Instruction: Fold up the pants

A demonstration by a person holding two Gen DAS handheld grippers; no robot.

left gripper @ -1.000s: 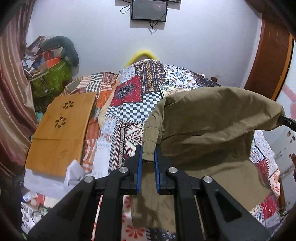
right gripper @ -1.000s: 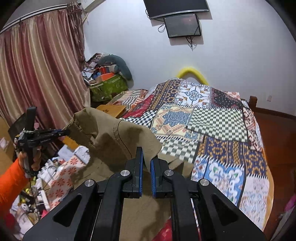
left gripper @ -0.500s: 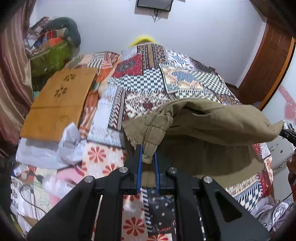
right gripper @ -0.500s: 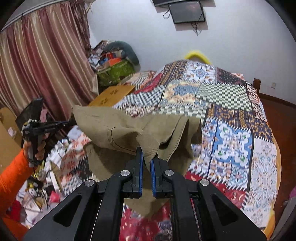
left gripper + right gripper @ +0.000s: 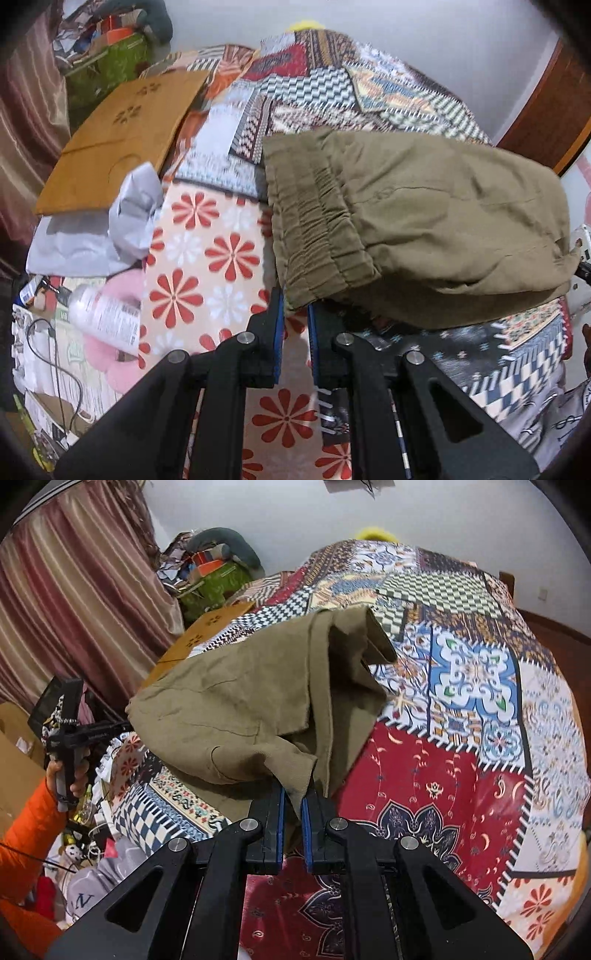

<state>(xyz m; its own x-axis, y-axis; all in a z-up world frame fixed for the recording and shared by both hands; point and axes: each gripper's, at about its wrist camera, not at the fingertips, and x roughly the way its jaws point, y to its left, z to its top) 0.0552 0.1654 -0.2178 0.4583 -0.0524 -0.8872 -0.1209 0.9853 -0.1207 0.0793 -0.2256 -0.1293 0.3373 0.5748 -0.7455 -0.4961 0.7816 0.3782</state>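
Both grippers, left [image 5: 295,314] and right [image 5: 291,805], still pinch the pants [image 5: 406,221], now lower over the bedspread [image 5: 461,720], sagging toward 12 o'clock.

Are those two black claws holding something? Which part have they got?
Both hold the olive pants. The left gripper pinches the elastic waistband's corner; the right gripper pinches a corner of the fabric at the other end.

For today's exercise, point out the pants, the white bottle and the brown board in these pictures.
pants [image 5: 424,206]: left wrist view, on the flat cloth beside the waistband.
white bottle [image 5: 105,319]: left wrist view, on its labelled side.
brown board [image 5: 122,136]: left wrist view, on its top face.
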